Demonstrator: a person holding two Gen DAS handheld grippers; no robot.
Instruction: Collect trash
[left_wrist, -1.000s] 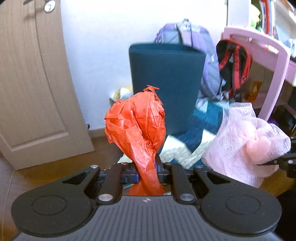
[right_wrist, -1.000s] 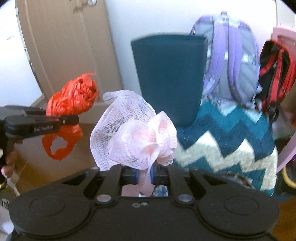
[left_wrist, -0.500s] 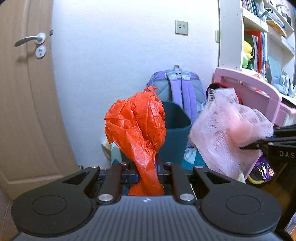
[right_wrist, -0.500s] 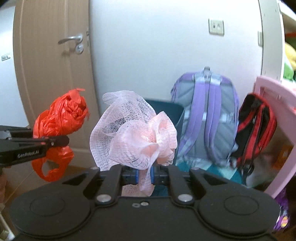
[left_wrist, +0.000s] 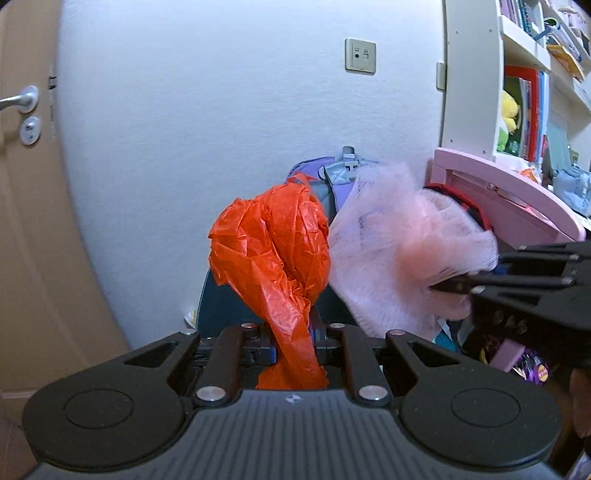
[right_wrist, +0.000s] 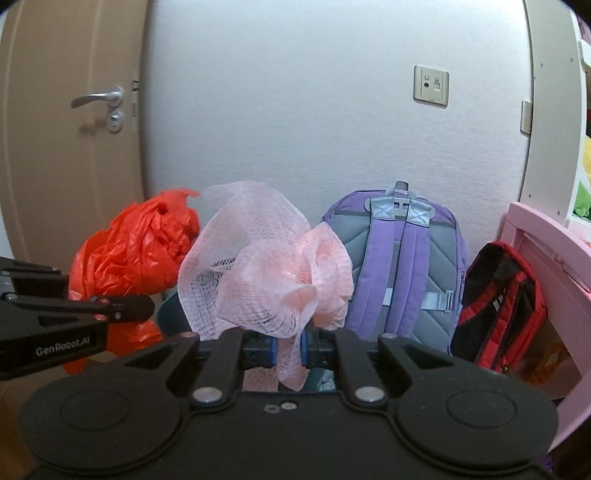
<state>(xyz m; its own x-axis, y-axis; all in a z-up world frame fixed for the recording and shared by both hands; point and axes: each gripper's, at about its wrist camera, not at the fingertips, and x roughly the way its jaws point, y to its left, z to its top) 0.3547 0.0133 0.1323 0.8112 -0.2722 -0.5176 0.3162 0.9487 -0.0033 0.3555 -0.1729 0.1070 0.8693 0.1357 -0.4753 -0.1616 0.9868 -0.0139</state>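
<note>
My left gripper (left_wrist: 293, 341) is shut on a crumpled orange plastic bag (left_wrist: 273, 254), which stands up above the jaws. My right gripper (right_wrist: 287, 345) is shut on a pink mesh net wad (right_wrist: 266, 266). Both are held high, side by side, close above the dark teal bin (left_wrist: 225, 310), whose rim shows just behind and below the bags. In the right wrist view the orange bag (right_wrist: 129, 254) and the left gripper (right_wrist: 125, 308) are at the left, and the bin (right_wrist: 170, 317) peeks out between them. In the left wrist view the net (left_wrist: 402, 258) and the right gripper (left_wrist: 454, 286) are at the right.
A purple backpack (right_wrist: 402, 266) and a red-black bag (right_wrist: 506, 306) lean on the white wall behind the bin. A pink desk (left_wrist: 517, 199) and a bookshelf (left_wrist: 524, 92) stand at the right. A brown door (right_wrist: 74, 122) is at the left.
Both grippers have risen with their loads and moved toward each other; the bin has dropped low in both views and the net now almost touches the orange bag.
</note>
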